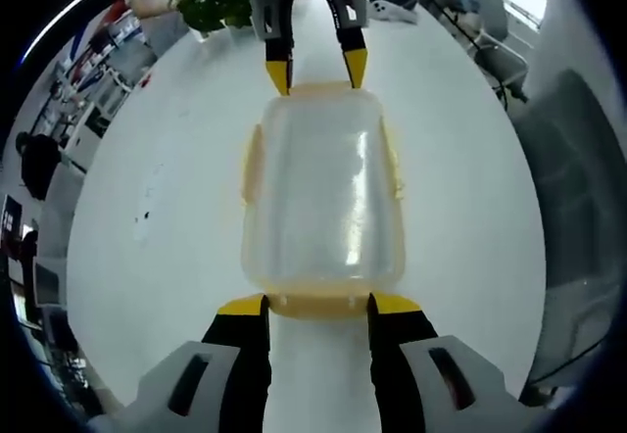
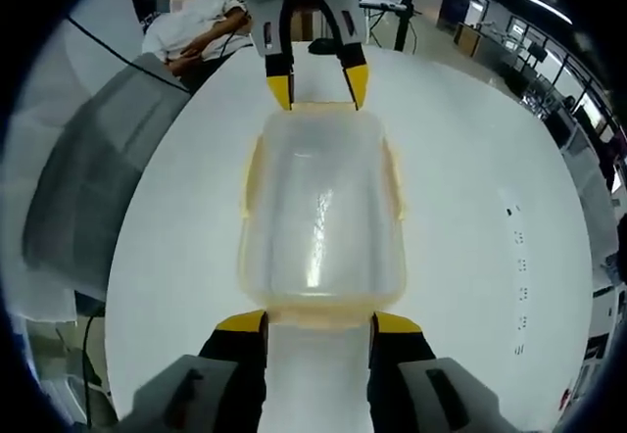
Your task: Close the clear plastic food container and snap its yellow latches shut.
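1. The clear plastic food container (image 1: 321,193) lies mid-frame on the white table (image 1: 147,208), lid apparently seated; its yellow latches (image 1: 252,164) run along the 2 long sides.
2. The left gripper (image 1: 318,305) stands open at the container's near short end, fingertips touching or just beside the rim.
3. In the right gripper view, the right gripper (image 2: 318,321) is open too, at the opposite end.
4. Judged step: steadying before latching. Next, each side latch needs pressing down until it snaps.
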Demonstrator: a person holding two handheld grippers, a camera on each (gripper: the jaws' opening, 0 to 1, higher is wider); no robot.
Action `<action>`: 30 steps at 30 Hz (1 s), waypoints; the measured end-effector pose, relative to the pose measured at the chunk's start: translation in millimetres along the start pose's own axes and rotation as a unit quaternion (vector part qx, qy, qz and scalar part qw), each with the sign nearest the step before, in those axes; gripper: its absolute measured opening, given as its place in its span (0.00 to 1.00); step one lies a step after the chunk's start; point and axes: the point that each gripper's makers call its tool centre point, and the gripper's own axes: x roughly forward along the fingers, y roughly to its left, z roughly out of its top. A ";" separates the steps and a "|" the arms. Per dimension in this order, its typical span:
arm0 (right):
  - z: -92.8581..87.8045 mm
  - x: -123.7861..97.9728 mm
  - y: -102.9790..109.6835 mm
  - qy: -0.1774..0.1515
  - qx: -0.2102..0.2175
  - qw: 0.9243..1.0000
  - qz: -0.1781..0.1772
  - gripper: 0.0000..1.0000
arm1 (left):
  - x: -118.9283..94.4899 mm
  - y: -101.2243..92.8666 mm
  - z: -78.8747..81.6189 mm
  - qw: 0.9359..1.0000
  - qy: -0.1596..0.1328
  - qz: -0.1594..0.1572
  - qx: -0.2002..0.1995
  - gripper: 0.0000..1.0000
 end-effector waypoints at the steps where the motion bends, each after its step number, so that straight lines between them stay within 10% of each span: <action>1: -0.6 0.7 3.0 -0.003 0.009 1.000 0.005 0.48 | -0.6 0.4 -1.8 1.000 0.004 0.000 -0.006 0.38; 11: 0.3 -15.4 5.3 -0.044 0.072 0.996 -0.011 0.50 | -18.9 2.3 9.0 0.996 -0.044 0.010 -0.071 0.38; 15: 1.0 -22.0 4.5 -0.058 0.123 0.990 -0.025 0.47 | -27.3 12.3 23.5 0.986 -0.089 0.037 -0.135 0.37; 19: 14.4 -23.2 2.4 -0.097 0.205 0.973 -0.032 0.46 | -24.6 11.9 19.1 0.981 -0.071 0.044 -0.175 0.32; 30: 27.4 -20.5 -8.9 -0.134 0.319 0.935 -0.075 0.41 | -15.8 15.0 17.6 0.930 -0.094 0.085 -0.344 0.35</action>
